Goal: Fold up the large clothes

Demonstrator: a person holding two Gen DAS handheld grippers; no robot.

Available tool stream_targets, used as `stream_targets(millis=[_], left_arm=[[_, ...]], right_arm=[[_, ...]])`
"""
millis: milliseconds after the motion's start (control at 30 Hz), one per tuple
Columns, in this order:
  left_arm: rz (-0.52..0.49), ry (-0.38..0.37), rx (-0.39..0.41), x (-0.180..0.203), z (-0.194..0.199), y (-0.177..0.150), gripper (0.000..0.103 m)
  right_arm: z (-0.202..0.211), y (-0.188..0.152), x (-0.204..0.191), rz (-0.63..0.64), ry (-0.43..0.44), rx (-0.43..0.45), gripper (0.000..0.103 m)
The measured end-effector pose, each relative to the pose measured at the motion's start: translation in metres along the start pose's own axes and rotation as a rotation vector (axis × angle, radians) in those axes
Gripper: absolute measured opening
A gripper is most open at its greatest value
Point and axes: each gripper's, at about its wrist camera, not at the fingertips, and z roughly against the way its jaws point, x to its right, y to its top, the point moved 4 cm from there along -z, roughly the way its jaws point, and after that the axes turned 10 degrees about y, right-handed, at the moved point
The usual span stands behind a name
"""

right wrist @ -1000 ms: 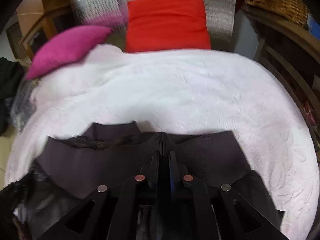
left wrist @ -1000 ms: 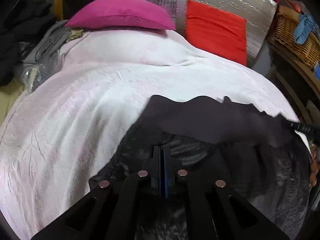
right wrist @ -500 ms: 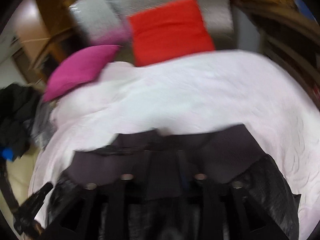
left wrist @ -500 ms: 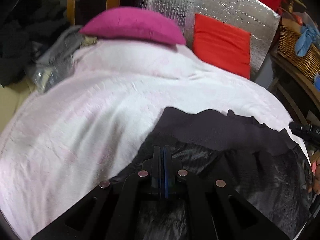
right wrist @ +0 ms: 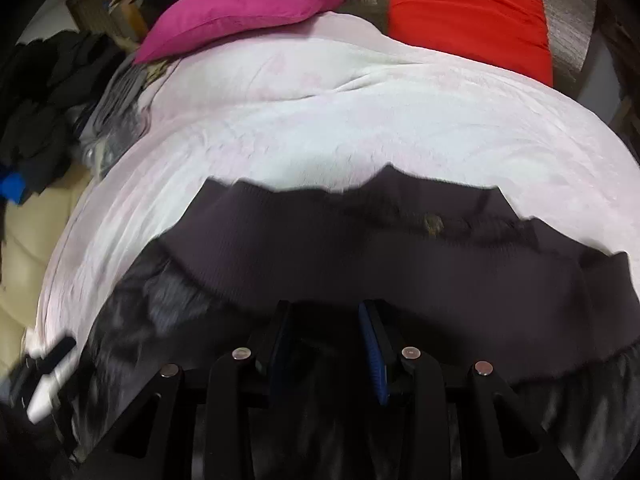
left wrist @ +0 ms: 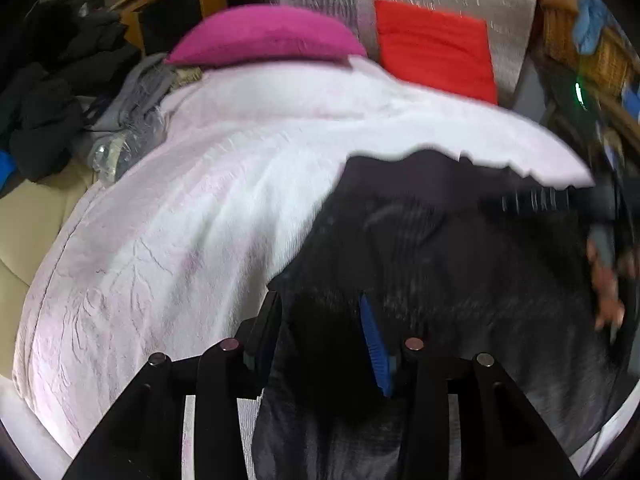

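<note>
1. Left wrist view: the left tool (left wrist: pixel 320 320) has its jaws parted and opening, the dark jacket (left wrist: pixel 460 272) beneath them ungripped; it lies on the pale pink bedspread (left wrist: pixel 192 208) from 3 to 6 o'clock.
2. Right wrist view: the right tool (right wrist: pixel 326 328) has jaws narrowly apart and closing above the jacket's ribbed hem (right wrist: pixel 360 248) at 6 o'clock; the magenta pillow (right wrist: pixel 240 4) sits at 11.

A home bedroom: blanketed bed (left wrist: pixel 208 208), pillows (left wrist: pixel 264 36), wicker basket (left wrist: pixel 600 56).

No readable text, label or number anywhere
</note>
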Motion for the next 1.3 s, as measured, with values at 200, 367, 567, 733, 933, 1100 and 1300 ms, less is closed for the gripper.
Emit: stream_targets(millis=[200,367,567,733,933,1100,1300], left_arm=[[-0.019,0.072,0.0,0.005,-0.016,0.001,0.045],[0.026,0.02,0.0,-0.001,-0.006,0.003,0.045],[0.038,-0.044,0.014,0.0,0.013,0.003,0.045],[-0.016,-0.06,0.012,0.024,0.025,-0.006,0.052],[-0.108,0.032,0.013,0.044,0.006,-0.009,0.058],[-0.096,0.01,0.007,0.039,0.006,-0.005,0.059],[-0.052,-0.201,0.006,0.0,0.018,0.015,0.071]], right_arm=[[-0.018,0.02,0.003,-0.025,-0.042,0.009,0.037],[0.021,0.015,0.013,-0.088,0.059,0.115,0.04],[0.129,-0.037,0.075,-0.132,-0.03,0.257,0.079],[0.152,-0.091,0.132,-0.206,-0.173,0.18,0.073],[0.132,-0.126,0.2,-0.378,-0.192,0.144,0.064],[0.15,-0.125,0.2,-0.388,-0.126,0.17,0.066],[0.218,-0.153,0.24,-0.519,0.109,0.355,0.078]])
